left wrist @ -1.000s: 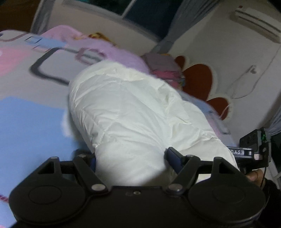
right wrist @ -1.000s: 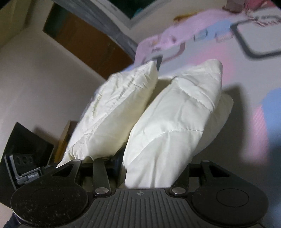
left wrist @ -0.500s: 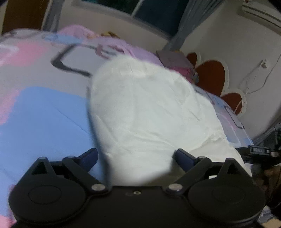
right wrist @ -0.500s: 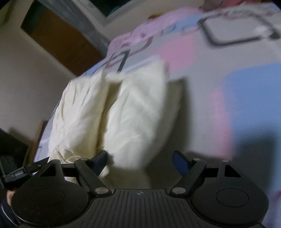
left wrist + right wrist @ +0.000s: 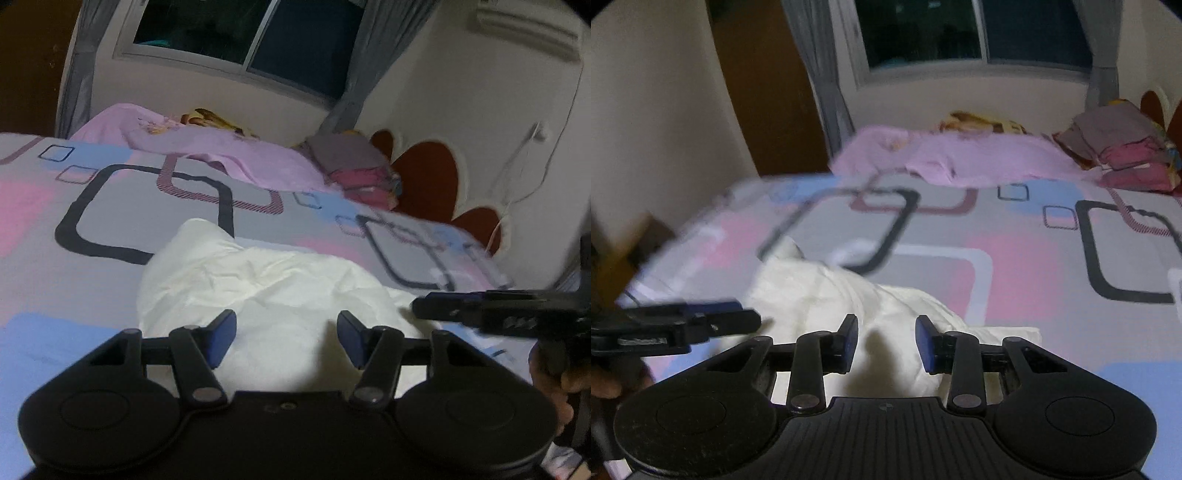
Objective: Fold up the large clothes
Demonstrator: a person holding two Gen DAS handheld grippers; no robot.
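Both grippers have let go of the white padded jacket (image 5: 266, 288), which a second ago stood bunched up between their fingers and now lies slumped on the bed (image 5: 110, 258). In the left wrist view the left gripper (image 5: 287, 334) sits low over the near edge of the jacket; its blue pads (image 5: 221, 330) stand apart with white fabric showing in the gap, neither pad pressing on it, and the jaws are closing. The right gripper (image 5: 480, 314) reaches in from the right edge of that view, blurred, with a hand (image 5: 554, 380) below it.

In the right wrist view the right gripper (image 5: 886, 343) is over the jacket (image 5: 849, 306) as well, its pads (image 5: 925, 341) set closer together than the left pair, apart and closing, with cloth seen between them but not pinched. The left gripper (image 5: 701, 319) comes in from the left, also blurred.

The jacket rests as a crumpled heap on the patterned bedsheet, near the edge of the bed closest to the cameras. Farther back lie a lilac blanket (image 5: 960, 155) and a stack of folded clothes (image 5: 1123, 147), under a dark window (image 5: 240, 33).
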